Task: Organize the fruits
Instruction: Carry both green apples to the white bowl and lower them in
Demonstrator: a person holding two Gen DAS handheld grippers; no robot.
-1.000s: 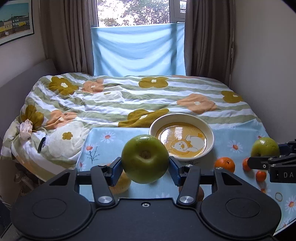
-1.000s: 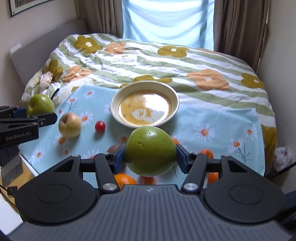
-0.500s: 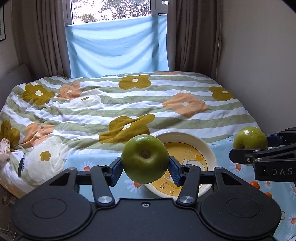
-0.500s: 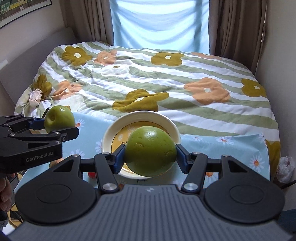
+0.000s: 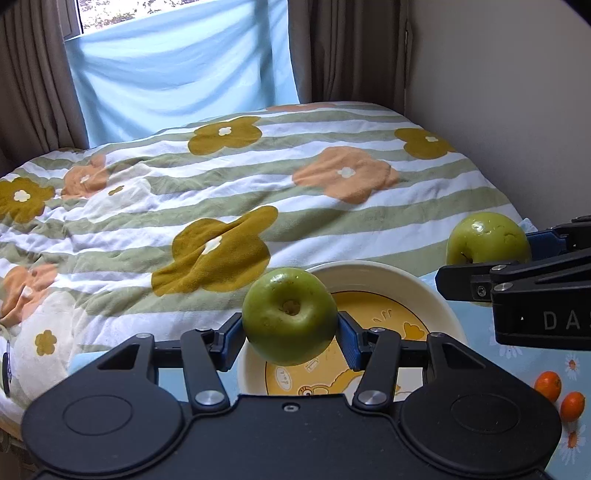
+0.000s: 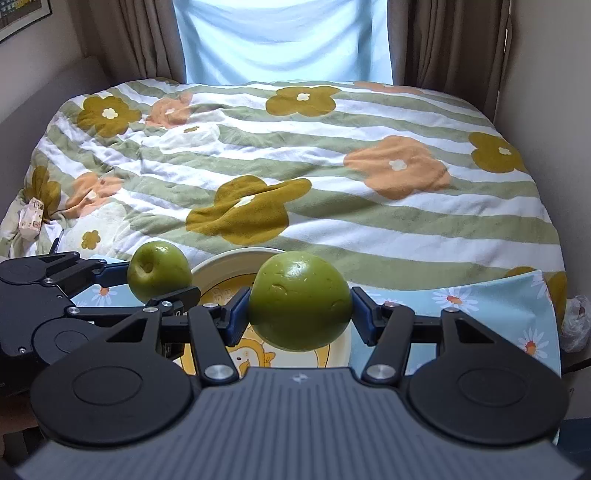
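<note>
Each fisheye camera sits just behind its own tongs and looks forward along them, tilted slightly down, toward the bed and curtained window. The left view looks from the left, the right tongs entering at its right edge; the right view mirrors this. Both are close above the cream bowl (image 5: pixel 439 306) (image 6: pixel 221 264) and share the floral quilt (image 5: pixel 258 177) (image 6: pixel 332 155).

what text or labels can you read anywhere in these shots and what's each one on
"DAS": white letters on the black body of the right gripper, cut off by the frame edge in the left wrist view.
Small dark writing on the yellow cartoon print inside the bowl: too small to read.
Marking on the left gripper body, beside its green apple: mostly hidden, unreadable.
Framed picture on the wall: no legible text.
</note>
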